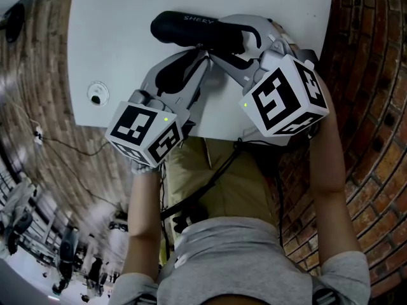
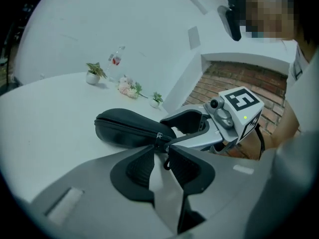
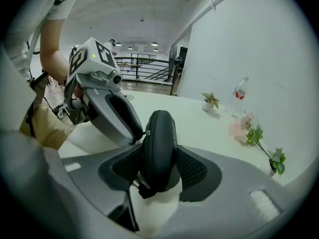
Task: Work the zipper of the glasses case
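Two grippers, both at the glasses case [image 1: 191, 29]. The case is on the white table [image 1: 114, 37], near the edge on the person's side, long axis running across the head view.

Right gripper [image 3: 160, 152]: clamped on the case. In its own view the case stands on edge between the pads, and both pads press against the shell at one end. A short black cord [image 3: 144, 189] hangs off the case's near end, below the pads.

Left gripper [image 2: 162, 151]: jaws narrow, not clamped. Tips sit either side of the zipper pull [image 2: 160, 137], just beside it. The pull's small loop hangs in the gap between the pads, with table showing around it. I can't see either pad pressing on it. Tips point at the case end right next to the right gripper's jaw.

Zipper: the line looks closed along the side facing the left gripper view, slider at the end nearest the right gripper.

Left marker cube [image 1: 145, 132] hangs past the table edge, over the person's lap. Right marker cube [image 1: 285, 97] is at the table edge.

Background in the left gripper view: bottle [image 2: 115, 59] and potted plant [image 2: 93, 72] at the far side of the table, well apart from the case.
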